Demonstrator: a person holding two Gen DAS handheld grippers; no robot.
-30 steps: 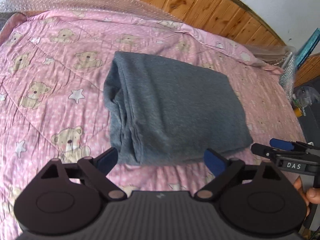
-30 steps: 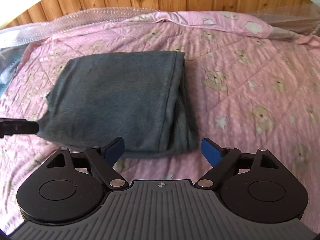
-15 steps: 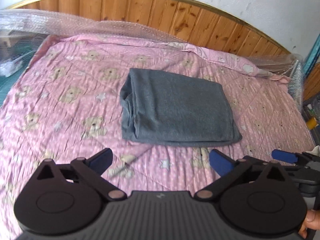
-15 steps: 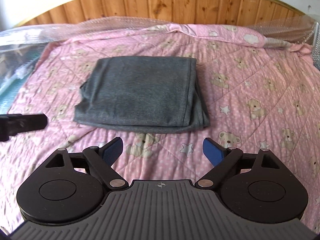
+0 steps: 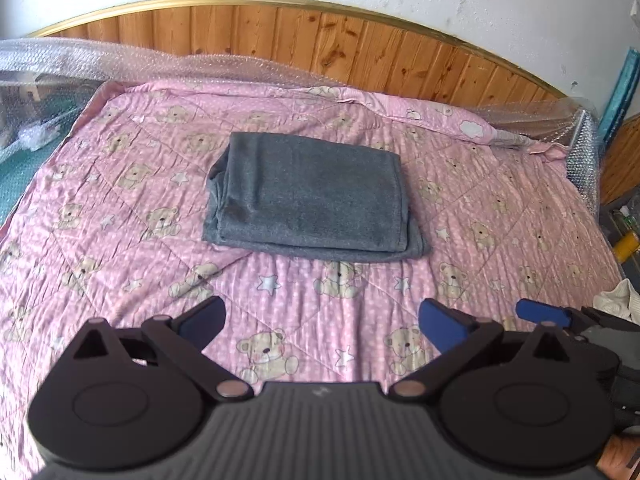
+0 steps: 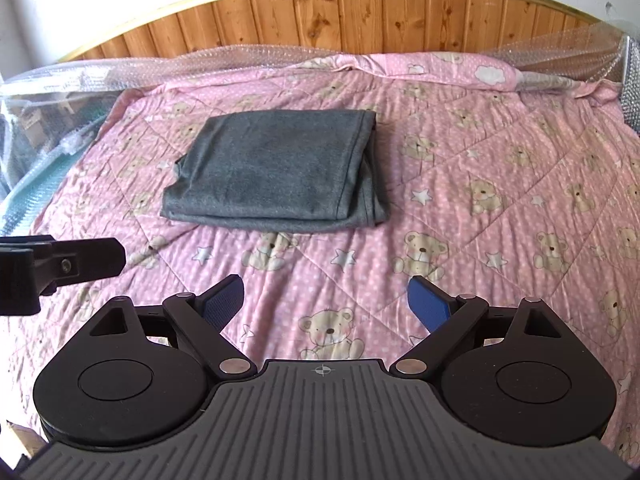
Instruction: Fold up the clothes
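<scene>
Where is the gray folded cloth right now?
The gray folded cloth lies flat on the pink teddy-bear blanket, near the middle of the bed. In both views it sits beyond the open tongs, toward the wooden headboard.

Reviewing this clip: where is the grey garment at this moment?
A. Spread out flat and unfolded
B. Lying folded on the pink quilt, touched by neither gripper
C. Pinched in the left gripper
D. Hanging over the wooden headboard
B: the grey garment lies folded on the pink quilt, and the left gripper and the right gripper both stand open and empty, short of it.
</scene>
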